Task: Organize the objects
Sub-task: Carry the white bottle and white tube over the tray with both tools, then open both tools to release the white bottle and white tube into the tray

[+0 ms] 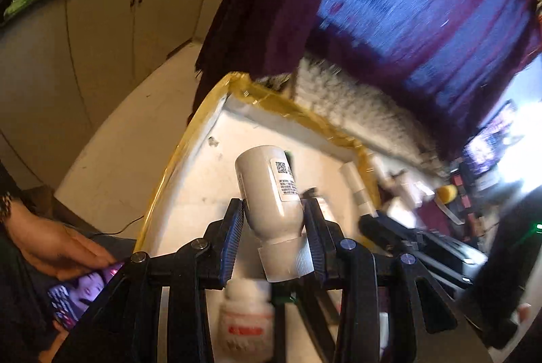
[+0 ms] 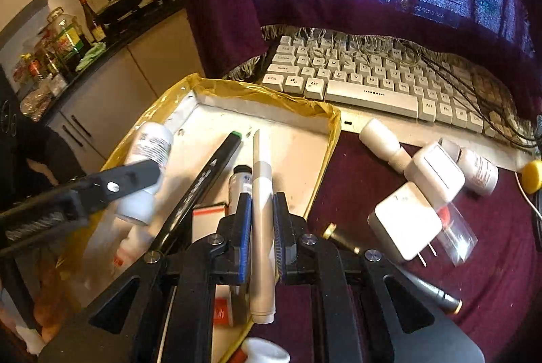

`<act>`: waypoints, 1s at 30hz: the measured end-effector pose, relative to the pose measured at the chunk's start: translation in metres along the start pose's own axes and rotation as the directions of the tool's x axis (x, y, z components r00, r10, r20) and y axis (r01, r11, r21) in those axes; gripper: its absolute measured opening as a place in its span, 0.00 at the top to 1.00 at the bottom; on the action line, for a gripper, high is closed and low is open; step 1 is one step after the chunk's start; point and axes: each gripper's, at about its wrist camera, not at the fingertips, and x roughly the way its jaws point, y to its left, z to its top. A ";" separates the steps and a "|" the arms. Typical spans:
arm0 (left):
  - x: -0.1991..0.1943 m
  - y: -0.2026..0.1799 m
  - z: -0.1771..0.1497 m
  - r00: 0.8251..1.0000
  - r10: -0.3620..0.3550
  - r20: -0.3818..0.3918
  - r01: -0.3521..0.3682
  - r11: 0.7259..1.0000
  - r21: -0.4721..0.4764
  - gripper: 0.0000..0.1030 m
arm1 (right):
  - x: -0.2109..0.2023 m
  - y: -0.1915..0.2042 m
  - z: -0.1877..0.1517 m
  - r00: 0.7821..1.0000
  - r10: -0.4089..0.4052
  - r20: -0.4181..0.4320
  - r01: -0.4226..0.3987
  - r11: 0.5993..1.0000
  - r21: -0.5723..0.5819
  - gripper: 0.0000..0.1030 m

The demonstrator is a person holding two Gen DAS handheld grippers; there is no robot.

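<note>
White bottle clamped by left gripper | grey pen pinched by right gripper | lower both fully inside tray before releasing.

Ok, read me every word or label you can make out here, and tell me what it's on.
"SHIFT", "CTRL", "ALT": keys on the white keyboard.
White bottle in the left hand-held gripper: QR code and print, too small to read.
White bottle by the chargers: red print, blurred.
</note>
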 end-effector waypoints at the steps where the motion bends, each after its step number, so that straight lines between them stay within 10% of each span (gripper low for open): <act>1: 0.007 0.002 0.002 1.000 0.005 -0.013 -0.005 1.000 -0.008 0.69 | 0.001 -0.001 0.000 1.000 -0.002 -0.002 0.002 1.000 0.003 0.90; 30: 0.028 0.005 0.009 0.997 0.056 -0.053 -0.058 0.998 -0.035 0.58 | 0.009 0.008 -0.001 1.000 0.008 0.001 -0.008 1.000 -0.014 0.89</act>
